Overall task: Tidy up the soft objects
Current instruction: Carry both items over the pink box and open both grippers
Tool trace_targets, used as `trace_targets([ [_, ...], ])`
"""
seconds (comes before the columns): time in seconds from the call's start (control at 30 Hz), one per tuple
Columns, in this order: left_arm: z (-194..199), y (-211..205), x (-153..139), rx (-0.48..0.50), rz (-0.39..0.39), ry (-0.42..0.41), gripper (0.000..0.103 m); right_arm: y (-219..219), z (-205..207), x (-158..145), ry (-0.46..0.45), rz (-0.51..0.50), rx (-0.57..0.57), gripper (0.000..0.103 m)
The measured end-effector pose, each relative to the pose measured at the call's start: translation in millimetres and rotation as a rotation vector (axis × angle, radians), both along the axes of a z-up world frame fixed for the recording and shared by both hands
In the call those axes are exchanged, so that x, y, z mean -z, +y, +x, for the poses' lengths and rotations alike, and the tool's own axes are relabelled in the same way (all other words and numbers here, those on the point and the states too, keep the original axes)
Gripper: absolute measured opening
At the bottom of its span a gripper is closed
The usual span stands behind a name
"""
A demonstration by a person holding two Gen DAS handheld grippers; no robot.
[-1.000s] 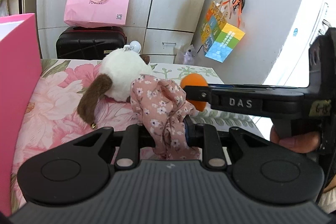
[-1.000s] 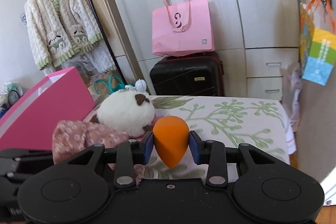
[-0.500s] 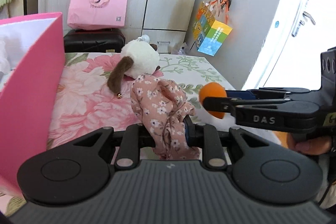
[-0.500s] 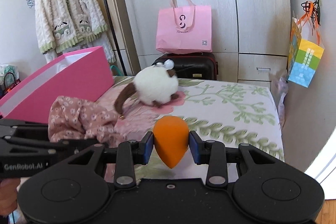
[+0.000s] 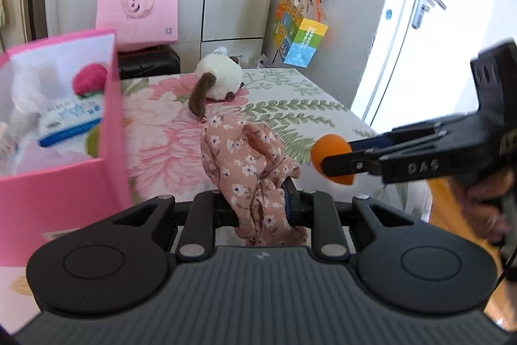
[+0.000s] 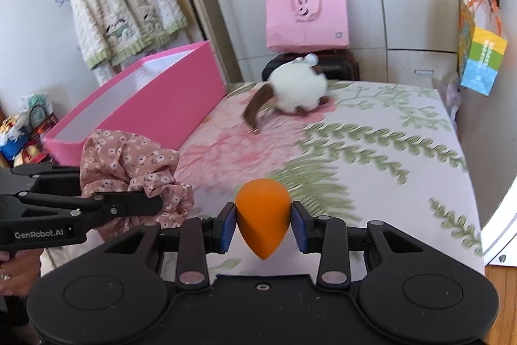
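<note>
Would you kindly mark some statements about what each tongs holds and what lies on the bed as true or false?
1. The left tongs grip a pink floral fabric scrunchie. True.
2. The right tongs are empty. False: they clamp an orange teardrop sponge.
3. The white plush toy with brown ears lies on the floral bedspread. True.
4. The open pink box is empty. False: several items lie inside.

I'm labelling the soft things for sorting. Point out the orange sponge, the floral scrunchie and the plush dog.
sponge (image 6: 262, 215), right wrist view, middle of its body.
scrunchie (image 5: 248, 160), left wrist view, its gathered fabric.
plush dog (image 6: 299, 86), right wrist view, its white body.
</note>
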State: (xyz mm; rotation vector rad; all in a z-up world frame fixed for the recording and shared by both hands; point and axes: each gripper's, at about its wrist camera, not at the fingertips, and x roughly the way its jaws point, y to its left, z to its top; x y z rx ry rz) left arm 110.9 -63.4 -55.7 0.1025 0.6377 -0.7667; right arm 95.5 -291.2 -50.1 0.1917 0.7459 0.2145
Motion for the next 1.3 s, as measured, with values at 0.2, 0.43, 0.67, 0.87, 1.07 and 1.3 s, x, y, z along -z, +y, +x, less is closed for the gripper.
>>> trace_targets([
  [0.2, -15, 42, -13, 0.024, 0.044, 0.034, 0.021, 27, -16, -17, 0.045, -0.002, -0.039, 0.042],
  [0.43, -20, 91, -25, -0.053, 0.103, 0.137, 0.021, 60, -32, -41, 0.055, 0.051, -0.198, 0.042],
  [0.67, -28, 136, -56, -0.102, 0.063, 0.120, 0.021, 99, -32, -67, -0.007, 0.035, -0.343, 0.042],
  [0.87, -24, 153, -91, -0.138, 0.028, -0.019, 0.021, 134, -14, -95, -0.128, -0.006, -0.419, 0.042],
  [1.07, 11, 157, -103, -0.163, -0.003, -0.063, 0.021, 158, 20, -113, -0.241, -0.021, -0.417, 0.042],
  [1.3, 67, 160, -101, -0.249, -0.017, -0.098, 0.021, 175, 72, -116, -0.278, -0.033, -0.409, 0.043],
])
